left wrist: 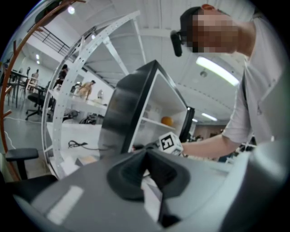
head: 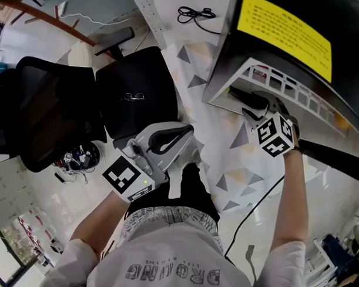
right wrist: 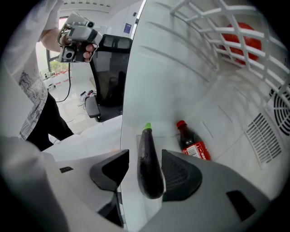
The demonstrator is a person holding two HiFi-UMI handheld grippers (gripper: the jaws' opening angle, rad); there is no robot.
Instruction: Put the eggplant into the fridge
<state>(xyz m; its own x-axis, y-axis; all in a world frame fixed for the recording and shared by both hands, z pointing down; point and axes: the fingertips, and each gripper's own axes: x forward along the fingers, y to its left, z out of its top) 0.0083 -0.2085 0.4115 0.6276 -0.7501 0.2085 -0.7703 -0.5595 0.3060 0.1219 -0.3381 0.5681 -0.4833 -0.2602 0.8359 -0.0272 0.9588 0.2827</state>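
Observation:
The dark purple eggplant [right wrist: 148, 165] with a green stem lies on the white floor of the open fridge [head: 276, 55]. It points away between the jaws of my right gripper [right wrist: 145, 157]. The jaws stand wide, with a clear gap on the left side, so the gripper is open. In the head view my right gripper [head: 251, 104] reaches into the fridge's lower part. My left gripper [head: 180, 134] hangs in front of my body, away from the fridge, its black jaws [left wrist: 146, 159] together with nothing between them.
A cola bottle [right wrist: 192, 144] lies just right of the eggplant. A red object [right wrist: 242, 38] sits on the wire shelf above, and an orange fruit [left wrist: 167, 121] on another shelf. Black office chairs [head: 134, 91] stand at the left; a cable [head: 253, 213] runs across the floor.

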